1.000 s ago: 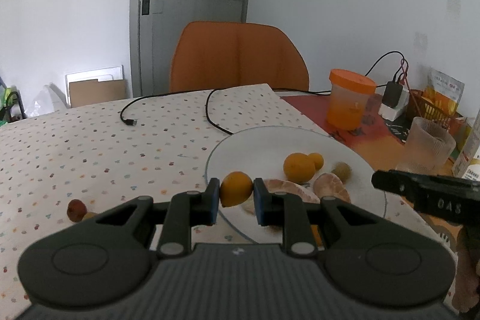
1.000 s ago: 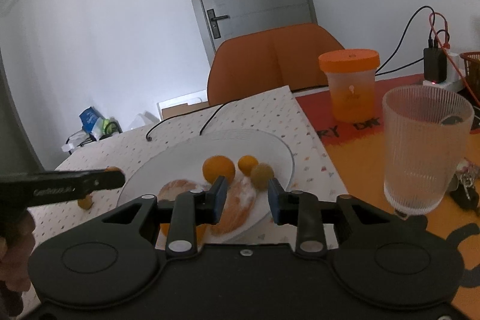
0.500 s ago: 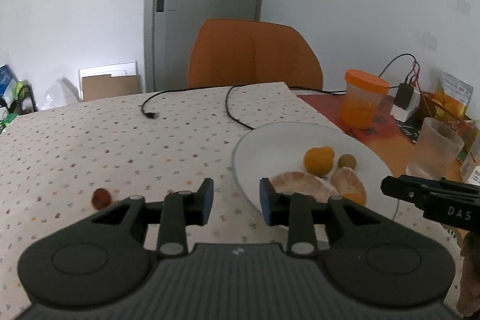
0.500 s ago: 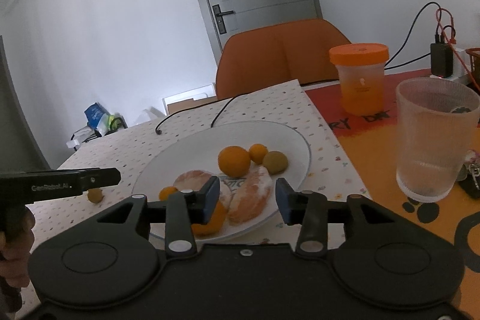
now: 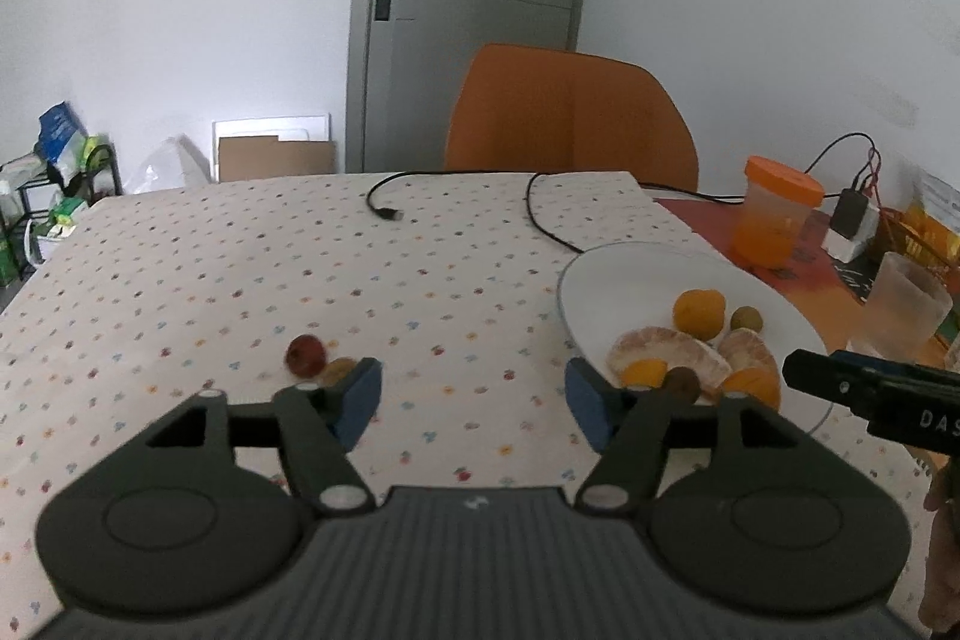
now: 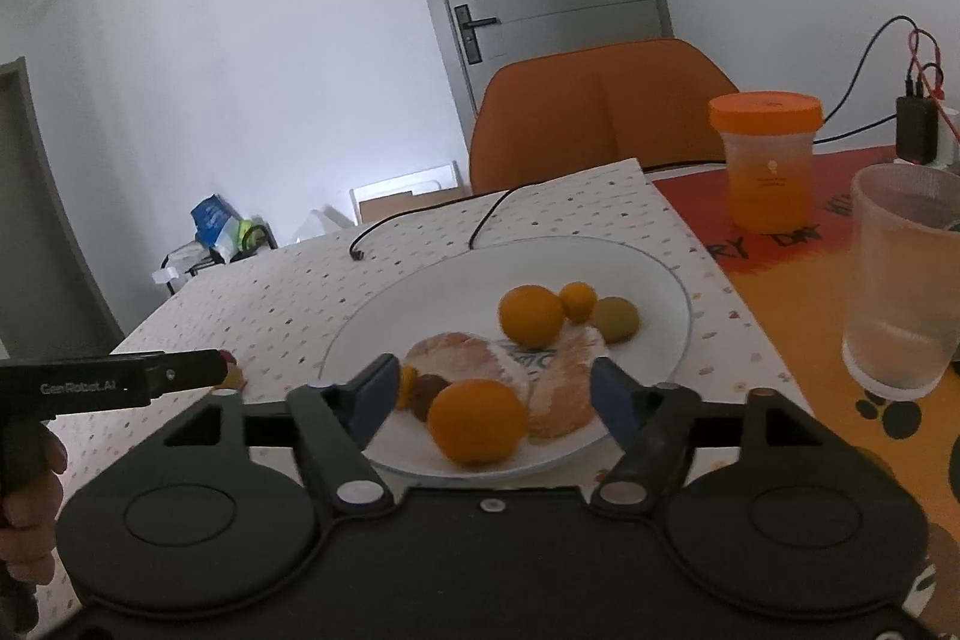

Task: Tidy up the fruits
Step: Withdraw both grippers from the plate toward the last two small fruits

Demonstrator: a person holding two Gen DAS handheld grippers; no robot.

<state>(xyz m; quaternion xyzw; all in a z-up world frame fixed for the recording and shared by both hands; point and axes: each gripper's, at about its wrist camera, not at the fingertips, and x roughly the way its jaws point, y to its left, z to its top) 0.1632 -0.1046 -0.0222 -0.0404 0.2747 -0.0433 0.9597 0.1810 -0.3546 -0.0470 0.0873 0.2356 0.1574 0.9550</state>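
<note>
A white plate (image 6: pixel 654 274) holds a large orange (image 6: pixel 477 421), a second orange (image 6: pixel 531 315), a small orange fruit (image 6: pixel 577 301), a green fruit (image 6: pixel 615 319), a brown fruit (image 6: pixel 429 388) and two peeled citrus pieces (image 6: pixel 462 358). My right gripper (image 6: pixel 493 400) is open over the plate's near edge, and the large orange lies between its fingers, untouched. My left gripper (image 5: pixel 474 400) is open wide above the dotted tablecloth, left of the plate (image 5: pixel 648 268). A red fruit (image 5: pixel 306 355) and a brownish fruit (image 5: pixel 341 370) lie on the cloth by its left fingertip.
An orange-lidded jar (image 6: pixel 765 160) and a ribbed glass (image 6: pixel 900 280) stand right of the plate on an orange mat. A black cable (image 5: pixel 384 208) lies across the far cloth. An orange chair (image 5: pixel 570 118) stands behind the table. A hand holds each gripper.
My left gripper let go of the orange at the plate, swung left over the cloth and opened wide. My right gripper's fingers spread wider, and the plate's fruit now sits closer to them.
</note>
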